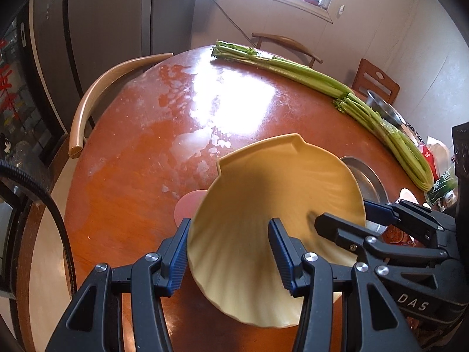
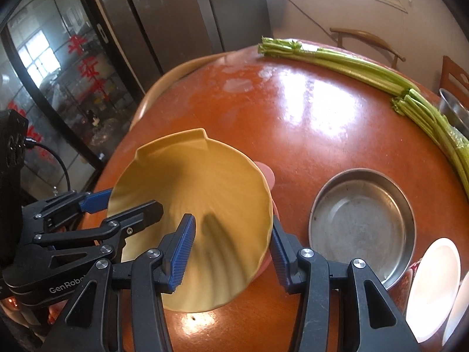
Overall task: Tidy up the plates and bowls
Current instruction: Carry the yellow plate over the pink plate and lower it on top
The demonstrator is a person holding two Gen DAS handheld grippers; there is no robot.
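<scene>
A yellow shell-shaped plate (image 1: 278, 182) (image 2: 190, 176) hangs tilted just above the red-brown round table (image 1: 140, 152). Both grippers hold it by opposite rims. My left gripper (image 1: 228, 228) is shut on its left edge, one pad on top and one underneath; in the right wrist view the left gripper (image 2: 133, 201) comes in from the left. My right gripper (image 2: 231, 226) is shut on the right edge, and in the left wrist view the right gripper (image 1: 343, 214) reaches in from the right. A pink plate (image 2: 268, 173) (image 1: 187, 208) lies on the table, mostly hidden under the yellow one.
A round steel pan (image 2: 363, 226) (image 1: 366, 182) sits to the right of the yellow plate. White plates (image 2: 433, 287) lie at the near right edge. Long celery stalks (image 1: 293, 73) run along the far right rim, beside a steel bowl (image 1: 384, 108). Wooden chairs (image 1: 96, 94) ring the table.
</scene>
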